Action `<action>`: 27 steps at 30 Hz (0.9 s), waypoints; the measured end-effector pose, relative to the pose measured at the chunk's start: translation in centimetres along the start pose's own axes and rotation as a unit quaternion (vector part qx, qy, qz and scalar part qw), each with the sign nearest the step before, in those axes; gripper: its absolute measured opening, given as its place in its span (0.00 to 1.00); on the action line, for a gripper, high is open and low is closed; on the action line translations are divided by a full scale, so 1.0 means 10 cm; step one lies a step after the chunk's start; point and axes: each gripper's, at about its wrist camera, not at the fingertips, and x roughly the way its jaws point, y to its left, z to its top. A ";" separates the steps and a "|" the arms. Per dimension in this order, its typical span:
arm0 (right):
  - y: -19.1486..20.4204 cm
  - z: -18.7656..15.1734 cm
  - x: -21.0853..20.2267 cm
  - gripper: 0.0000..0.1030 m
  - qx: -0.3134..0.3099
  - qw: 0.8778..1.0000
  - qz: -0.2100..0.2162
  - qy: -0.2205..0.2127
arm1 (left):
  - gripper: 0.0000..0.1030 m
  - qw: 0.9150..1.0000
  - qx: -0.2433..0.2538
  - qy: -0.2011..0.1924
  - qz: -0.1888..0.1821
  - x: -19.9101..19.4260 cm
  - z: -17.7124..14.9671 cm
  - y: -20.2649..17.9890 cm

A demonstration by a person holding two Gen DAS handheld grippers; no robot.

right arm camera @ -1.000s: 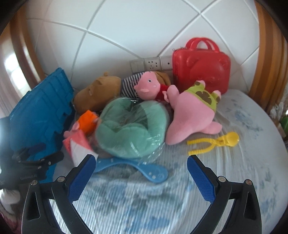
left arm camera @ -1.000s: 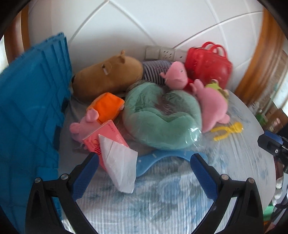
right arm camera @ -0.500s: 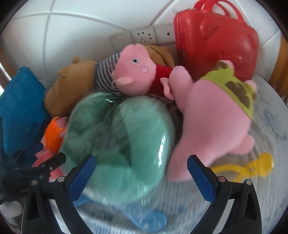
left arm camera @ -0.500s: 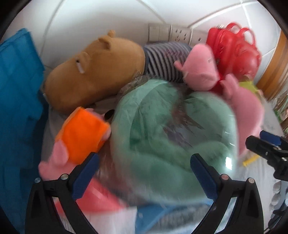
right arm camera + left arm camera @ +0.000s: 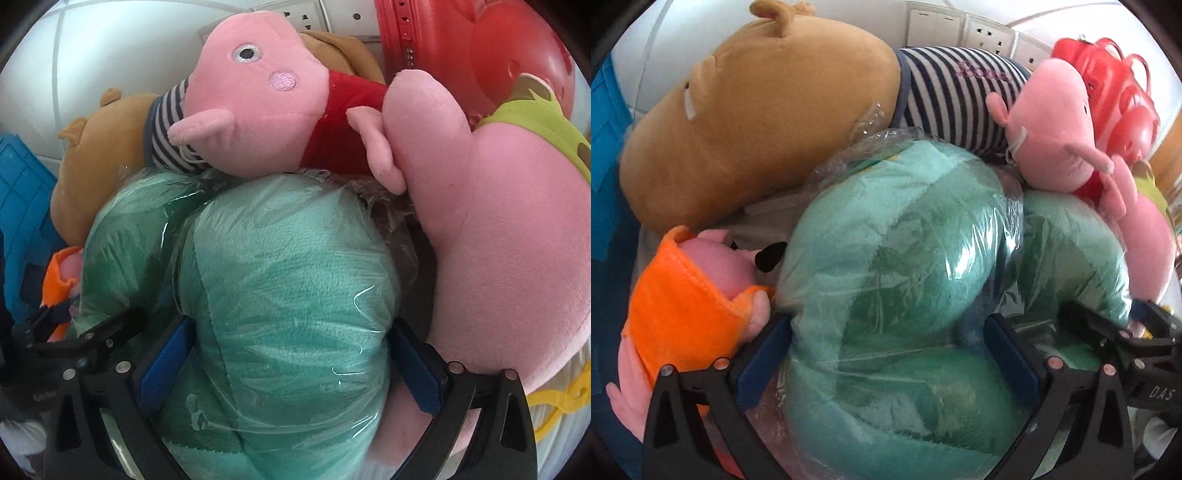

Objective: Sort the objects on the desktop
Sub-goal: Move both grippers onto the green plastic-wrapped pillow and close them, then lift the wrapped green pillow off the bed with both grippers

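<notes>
So the backdrop is a white tiled wall [image 5: 831, 22] with thin pale grout lines running diagonally across it, easiest to see in the right wrist view on the far left. A row of white wall sockets [image 5: 988, 31] sits on that wall, a rocker switch plate just left of them, all mounted in one strip. Right of the sockets, at the far edge of the left wrist view, there's a bit of warm wood trim [image 5: 1165, 155]. Below and well right of the sockets, a small patch of the counter [image 5: 561, 373] shows a white ribbed cover. Light is soft daylight, bright on the wall, no hard shadows.
</notes>
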 end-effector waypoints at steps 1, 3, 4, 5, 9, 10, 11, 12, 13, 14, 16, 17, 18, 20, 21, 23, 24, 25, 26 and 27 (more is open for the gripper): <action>0.01 -0.01 0.00 1.00 -0.004 1.000 -0.002 0.000 | 1.00 1.000 0.000 -0.003 0.003 -0.03 -0.03 -0.02; 0.03 -0.06 -0.04 1.00 -0.007 1.000 -0.003 0.001 | 0.95 1.000 0.000 -0.009 0.009 -0.09 -0.10 -0.08; 0.04 -0.10 -0.08 1.00 -0.009 1.000 -0.003 0.003 | 0.91 1.000 0.003 -0.009 0.012 -0.15 -0.15 -0.11; 0.05 -0.18 -0.13 1.00 -0.011 1.000 -0.004 0.009 | 0.88 1.000 0.004 -0.007 0.013 -0.21 -0.21 -0.15; 0.02 -0.55 -0.42 0.98 -0.016 0.999 0.001 0.031 | 0.84 1.000 0.016 0.006 0.004 -0.55 -0.61 -0.31; 0.00 -0.66 -0.53 0.97 -0.018 0.999 0.004 0.034 | 0.83 1.000 0.015 0.010 -0.003 -0.66 -0.74 -0.34; -0.02 -0.78 -0.64 0.95 -0.020 0.999 0.006 0.037 | 0.82 1.000 0.014 0.015 -0.010 -0.77 -0.86 -0.36; -0.04 -0.90 -0.74 0.94 -0.022 0.999 0.006 0.043 | 0.82 1.000 0.013 0.020 -0.018 -0.88 -0.99 -0.39; -0.07 -1.01 -0.85 0.94 -0.024 0.999 0.006 0.048 | 0.82 0.999 0.013 0.027 -0.027 -0.99 -1.12 -0.42; -0.09 -1.13 -0.95 0.93 -0.025 0.998 0.006 0.054 | 0.82 0.999 0.016 0.034 -0.033 -1.09 -1.24 -0.47; -0.14 -1.37 -1.15 0.92 -0.029 0.997 0.005 0.066 | 0.82 0.998 0.026 0.041 -0.039 -1.23 -1.51 -0.56; -0.17 -1.48 -1.24 0.92 -0.029 0.997 0.005 0.070 | 0.82 0.998 0.031 0.043 -0.041 -1.29 -1.64 -0.61; -0.20 -1.60 -1.31 0.93 -0.028 0.997 0.004 0.072 | 0.82 0.997 0.037 0.045 -0.044 -1.35 -1.77 -0.65; -0.27 -1.81 -1.41 0.93 -0.019 0.997 0.004 0.077 | 0.82 0.997 0.044 0.050 -0.049 -1.43 -2.00 -0.73; -0.31 -1.89 -1.43 0.95 -0.013 0.997 0.004 0.074 | 0.83 0.997 0.042 0.048 -0.051 -1.43 -2.04 -0.73; -0.38 -1.99 -1.49 0.96 0.004 0.998 0.009 0.061 | 0.86 0.997 0.045 0.034 -0.046 -1.50 -2.08 -0.74; -0.39 -2.01 -1.51 0.97 0.010 0.998 0.011 0.054 | 0.87 0.998 0.045 0.028 -0.043 -1.51 -2.08 -0.74; -0.40 -2.02 -1.52 0.98 0.014 0.998 0.011 0.054 | 0.90 0.998 0.046 0.026 -0.042 -1.51 -2.08 -0.72; -0.40 -2.03 -1.51 0.99 0.020 0.998 0.010 0.054 | 0.93 0.998 0.045 0.024 -0.041 -1.51 -2.07 -0.71; -0.40 -2.05 -1.52 0.99 0.024 0.998 0.009 0.053 | 0.95 0.998 0.045 0.023 -0.040 -1.51 -2.05 -0.72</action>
